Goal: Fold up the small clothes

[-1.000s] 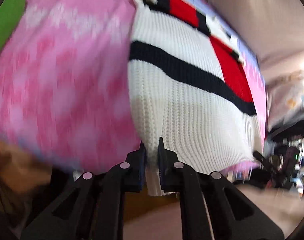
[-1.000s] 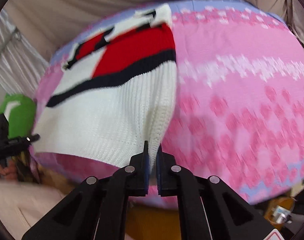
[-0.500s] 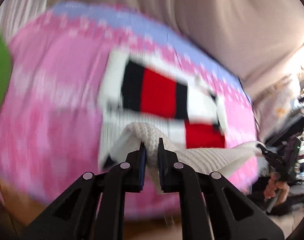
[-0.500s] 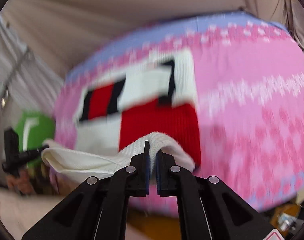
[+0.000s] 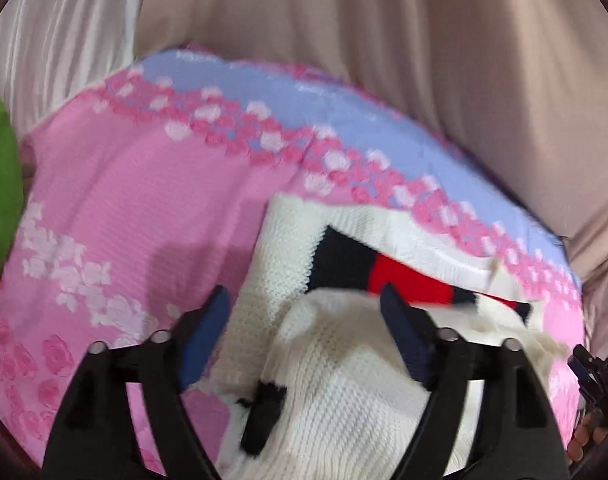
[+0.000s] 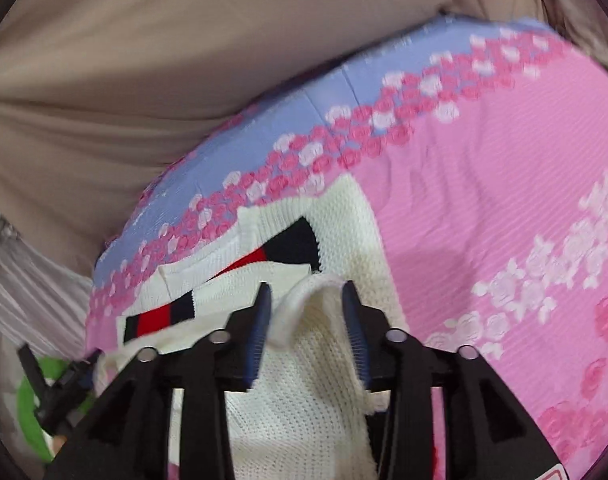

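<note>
Support surface: rounded top fully covered w/ pink cloth (image 5: 152,200), rose print in white + darker pink; far edge is a lavender-blue band (image 5: 288,92) bordered by a row of roses. Same cloth in right wrist view (image 6: 484,184).

Directly on cloth: one white knit sweater (image 5: 344,392) w/ red + navy blocks, lying toward far side, top edge reaching the rose border. Near part doubled back over upper part, fold edge loose/raised. Right wrist view: sweater (image 6: 304,400) similar. Blurred; knit detail partly unclear.

White striped sweater (image 5: 336,364), folded over
</note>
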